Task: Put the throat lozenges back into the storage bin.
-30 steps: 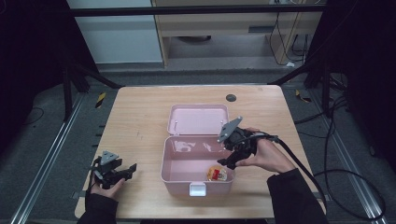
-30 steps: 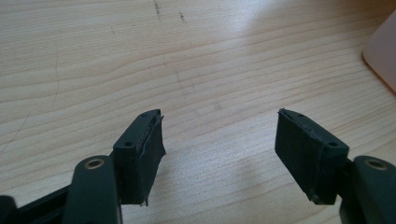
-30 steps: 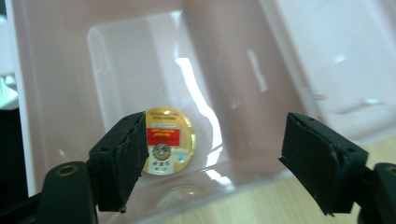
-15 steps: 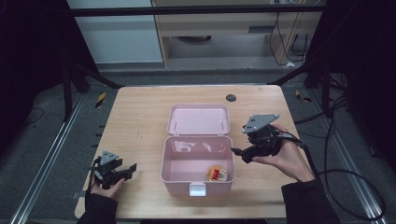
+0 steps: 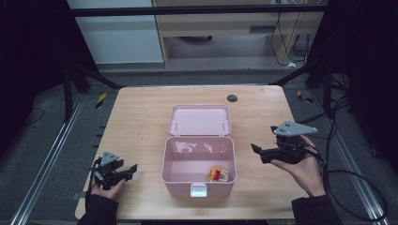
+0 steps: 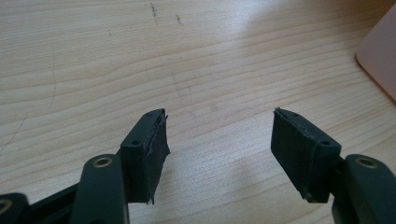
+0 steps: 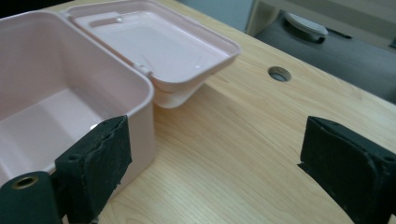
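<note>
A pink plastic box (image 5: 173,161) stands open in the middle of the wooden table, its lid (image 5: 200,120) laid back flat behind it. A small round red and yellow item (image 5: 218,174) lies in the box's front right corner. My right gripper (image 5: 257,152) hovers open to the right of the box, empty, its jaws pointing left at it. In the right gripper view the box wall (image 7: 140,100) is at the left and the lid (image 7: 154,42) beyond. My left gripper (image 5: 127,170) rests open at the table's front left, with bare wood between its jaws (image 6: 219,154).
A dark round hole (image 5: 232,98) sits in the table (image 5: 136,117) behind the lid. The box's white latch (image 5: 198,190) faces the front edge. Metal rails and cables run along both sides of the table. A corner of the box (image 6: 380,56) shows at the right of the left gripper view.
My right gripper has drawn back out of the box and moved right, leaving the red and yellow item inside. The left gripper has stayed put.
</note>
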Demonstrator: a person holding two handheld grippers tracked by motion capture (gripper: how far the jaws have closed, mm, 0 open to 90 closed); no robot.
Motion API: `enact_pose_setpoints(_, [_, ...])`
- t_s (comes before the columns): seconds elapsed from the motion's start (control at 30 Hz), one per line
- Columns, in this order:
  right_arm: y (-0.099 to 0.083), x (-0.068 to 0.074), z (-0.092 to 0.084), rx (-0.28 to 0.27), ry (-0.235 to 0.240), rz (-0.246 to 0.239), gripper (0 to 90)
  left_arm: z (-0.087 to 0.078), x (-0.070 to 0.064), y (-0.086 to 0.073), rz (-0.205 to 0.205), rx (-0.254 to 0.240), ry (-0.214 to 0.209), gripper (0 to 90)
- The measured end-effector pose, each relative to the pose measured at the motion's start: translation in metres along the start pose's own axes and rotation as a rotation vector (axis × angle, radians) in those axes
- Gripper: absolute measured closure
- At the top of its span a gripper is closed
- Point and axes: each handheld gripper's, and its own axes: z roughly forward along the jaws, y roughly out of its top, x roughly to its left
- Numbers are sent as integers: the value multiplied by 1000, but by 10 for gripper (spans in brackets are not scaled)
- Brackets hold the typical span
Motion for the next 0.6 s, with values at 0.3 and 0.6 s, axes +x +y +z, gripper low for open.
enact_pose_setpoints(0.3, [-38, -14, 3, -12, -77, 94, 53, 0, 0, 0, -1, -1, -7, 380])
enact_pose_setpoints(0.6, [-73, -26, 14, 19, -159, 129, 34, 0, 2, 0, 1, 1, -4, 391])
